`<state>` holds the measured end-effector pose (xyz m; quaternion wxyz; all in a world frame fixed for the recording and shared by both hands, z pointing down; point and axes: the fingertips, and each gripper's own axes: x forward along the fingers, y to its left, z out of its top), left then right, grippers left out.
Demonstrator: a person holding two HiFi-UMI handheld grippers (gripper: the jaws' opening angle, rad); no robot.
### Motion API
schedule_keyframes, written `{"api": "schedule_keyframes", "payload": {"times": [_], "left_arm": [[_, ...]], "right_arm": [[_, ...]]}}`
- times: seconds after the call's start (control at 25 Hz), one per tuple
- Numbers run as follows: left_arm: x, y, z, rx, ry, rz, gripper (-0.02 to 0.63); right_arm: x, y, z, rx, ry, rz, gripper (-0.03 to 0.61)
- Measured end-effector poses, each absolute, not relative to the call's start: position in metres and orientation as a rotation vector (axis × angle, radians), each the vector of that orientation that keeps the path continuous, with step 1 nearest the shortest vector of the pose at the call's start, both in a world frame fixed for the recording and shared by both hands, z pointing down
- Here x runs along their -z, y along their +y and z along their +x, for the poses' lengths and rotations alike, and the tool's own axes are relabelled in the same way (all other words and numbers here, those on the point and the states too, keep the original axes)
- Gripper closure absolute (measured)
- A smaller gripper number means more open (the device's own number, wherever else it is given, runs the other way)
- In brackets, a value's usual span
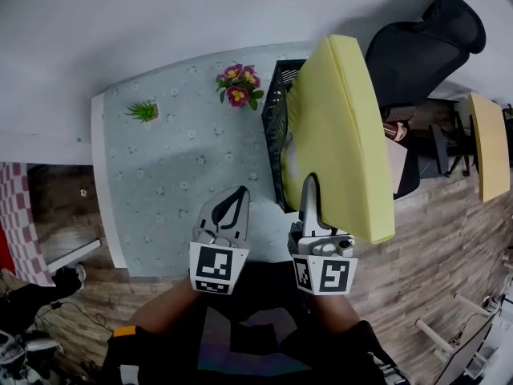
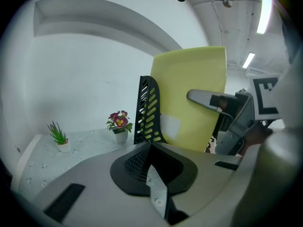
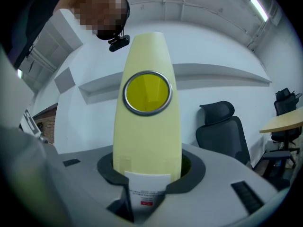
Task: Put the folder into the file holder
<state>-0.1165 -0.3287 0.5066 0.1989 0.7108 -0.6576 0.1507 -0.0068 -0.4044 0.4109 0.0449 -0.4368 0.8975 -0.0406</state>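
Note:
My right gripper (image 1: 309, 189) (image 3: 147, 170) is shut on the spine of a thick yellow folder (image 1: 338, 135) (image 3: 147, 136), holding it up above the table's right edge. The spine shows a metal-rimmed finger hole and a white label low down. The folder hangs just right of the black slotted file holder (image 1: 276, 127) (image 2: 147, 112), which stands upright on the table. From the left gripper view the folder (image 2: 191, 103) looms behind the holder, apparently outside it. My left gripper (image 1: 235, 200) (image 2: 150, 145) hovers over the table's near edge, shut with nothing in it.
The table (image 1: 176, 183) has a pale flowered cloth. A pot of pink flowers (image 1: 238, 87) stands beside the holder's far end, and a small green plant (image 1: 144, 112) sits at the far left. A black office chair (image 1: 425, 42) and a wooden desk (image 1: 489, 147) stand to the right.

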Motion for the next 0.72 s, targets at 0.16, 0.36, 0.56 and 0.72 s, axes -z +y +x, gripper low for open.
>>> {"api": "schedule_keyframes", "payload": {"times": [0.16,0.36,0.56,0.72], "left_arm": [[-0.507,-0.319,-0.114,-0.434,-1.846,1.979,0.609],[-0.507,-0.308,-0.114,-0.433,-1.857,1.968,0.609],[-0.497,-0.299,-0.108,-0.407,-1.863,1.994,0.609],[-0.481,-0.287,-0.103,-0.364,-1.874,2.038,0.609]], "right_arm": [[-0.438,-0.401,-0.009,0.131,2.775,-1.357,0.402],[-0.46,-0.398,-0.016,0.129,2.84,-1.37,0.386],[-0.482,-0.392,-0.018,0.183,2.921,-1.409,0.368],[-0.484,-0.385,-0.02,0.203,2.983,-1.399,0.364]]}}
